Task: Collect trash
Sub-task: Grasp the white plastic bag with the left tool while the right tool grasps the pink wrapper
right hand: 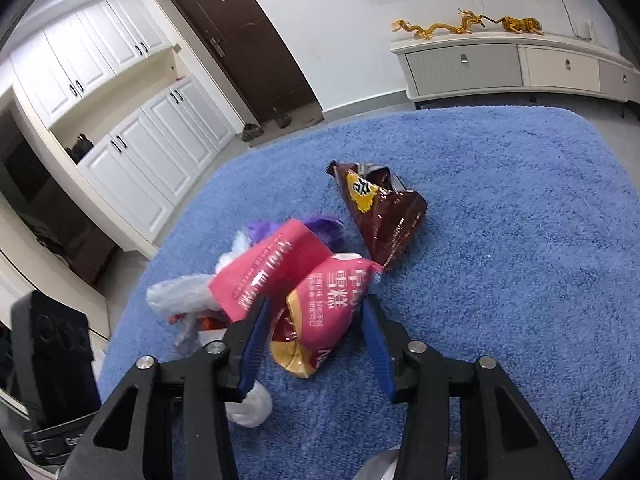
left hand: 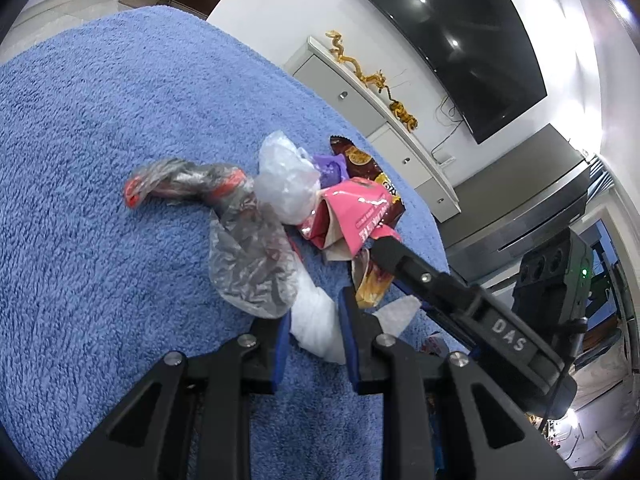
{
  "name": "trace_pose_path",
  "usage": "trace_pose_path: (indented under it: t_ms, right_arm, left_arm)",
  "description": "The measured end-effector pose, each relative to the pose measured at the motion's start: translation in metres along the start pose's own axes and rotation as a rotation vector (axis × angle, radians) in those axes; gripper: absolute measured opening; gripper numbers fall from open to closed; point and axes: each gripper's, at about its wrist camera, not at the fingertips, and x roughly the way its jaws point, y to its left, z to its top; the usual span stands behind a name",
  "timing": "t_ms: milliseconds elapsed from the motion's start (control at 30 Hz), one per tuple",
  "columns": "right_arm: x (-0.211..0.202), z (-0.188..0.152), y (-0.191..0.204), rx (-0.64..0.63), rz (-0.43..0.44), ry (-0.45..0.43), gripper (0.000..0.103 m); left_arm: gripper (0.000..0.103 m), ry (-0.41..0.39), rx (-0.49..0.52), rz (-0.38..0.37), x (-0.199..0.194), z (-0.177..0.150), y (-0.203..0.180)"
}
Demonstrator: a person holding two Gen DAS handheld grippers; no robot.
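Observation:
A heap of trash lies on a blue fluffy rug [left hand: 100,140]. My left gripper [left hand: 314,322] is shut on a white crumpled plastic wad [left hand: 316,332] at the near edge of the heap. A greyish clear bag with red print [left hand: 248,256] lies just beyond it, next to a clear bag [left hand: 288,176]. My right gripper [right hand: 316,316] is open around a pink snack packet [right hand: 332,300], with small gaps at both pads. A second pink wrapper [right hand: 272,264] leans on its left. A brown chip bag [right hand: 384,216] and a purple wrapper [right hand: 324,226] lie farther back.
A low white cabinet [right hand: 500,64] carrying gold dragon figures stands against the far wall under a dark TV [left hand: 460,40]. A brown door [right hand: 244,40], shoes [right hand: 252,132] and white cupboards [right hand: 132,152] are at the left. The rug [right hand: 500,260] is bare to the right.

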Motion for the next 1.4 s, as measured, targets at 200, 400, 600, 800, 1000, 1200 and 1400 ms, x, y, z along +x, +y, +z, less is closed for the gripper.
trace_pose_path:
  t_ms: [200,400,600,800,1000,1200,1400]
  right_arm:
    - [-0.004,0.004,-0.015,0.083,0.072,-0.017,0.048]
    - [0.000,0.007,-0.030,0.152,0.084,0.000,0.048]
    - [-0.003,0.010,-0.044,0.218,0.129,-0.011,0.048]
    - [-0.005,0.011,-0.058,0.256,0.115,-0.002,0.032]
    - [-0.009,0.008,-0.059,0.250,0.109,-0.009,0.030]
    - [-0.022,0.003,-0.056,0.247,0.104,-0.022,0.030]
    - [-0.043,-0.001,-0.054,0.252,0.111,-0.056,0.030]
  left_arm:
    - [0.022,-0.001,0.004,0.000,-0.003,-0.001,0.002]
    - [0.022,-0.001,0.004,-0.002,-0.002,-0.001,0.001]
    - [0.022,0.000,0.003,-0.005,-0.001,-0.001,-0.001]
    - [0.022,-0.001,0.004,-0.006,0.000,0.000,0.000]
    - [0.022,-0.001,0.009,-0.003,0.001,0.001,0.001]
    - [0.022,0.005,0.023,0.000,0.001,-0.002,-0.008]
    - [0.020,0.021,0.019,-0.026,-0.004,-0.011,-0.015]
